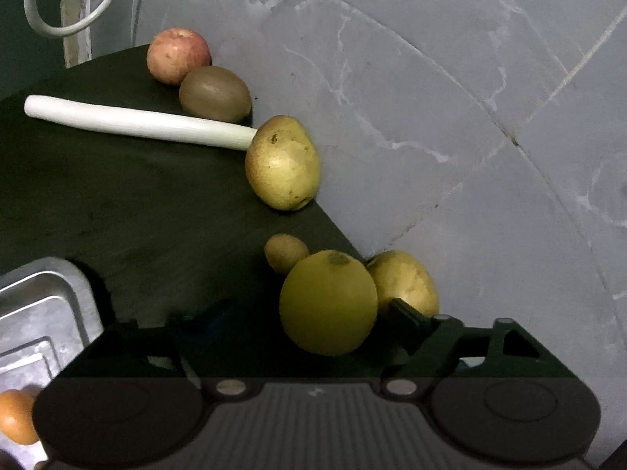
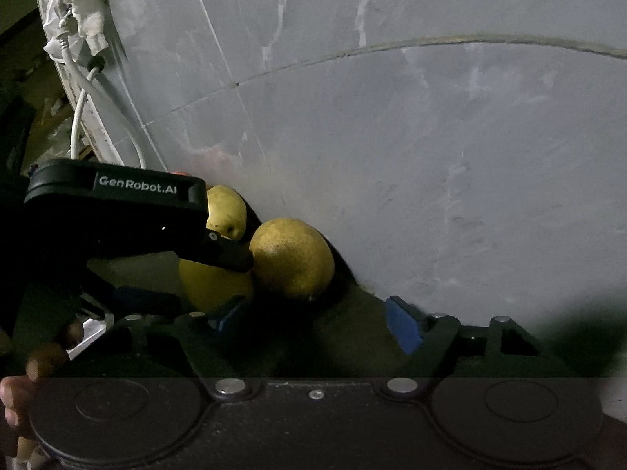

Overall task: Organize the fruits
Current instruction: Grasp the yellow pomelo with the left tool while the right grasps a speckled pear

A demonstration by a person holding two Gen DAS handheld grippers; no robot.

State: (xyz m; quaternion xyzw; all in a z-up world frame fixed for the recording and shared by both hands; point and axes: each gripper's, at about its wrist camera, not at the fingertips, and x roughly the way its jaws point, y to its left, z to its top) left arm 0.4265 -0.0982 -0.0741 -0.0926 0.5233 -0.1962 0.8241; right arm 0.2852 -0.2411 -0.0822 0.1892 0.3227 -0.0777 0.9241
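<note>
I've got the left claw wrapped around the round yellow-green fruit at the bench edge, by the grey wall; grip looks closed on it, tho near finger is dim. Potato touches the fruit wall-side, small kiwi just behind. Right claw gapes wide, empty. Imo: lift straight up, no nudging neighbours, then over to the metal tray.

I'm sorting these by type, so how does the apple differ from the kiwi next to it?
The apple is round with pinkish-red speckled skin; the kiwi is oval and dull brown. The apple lies farther from the left gripper, the kiwi nearer the leek stalk. Both rest on the dark table by the wall, touching.
</note>
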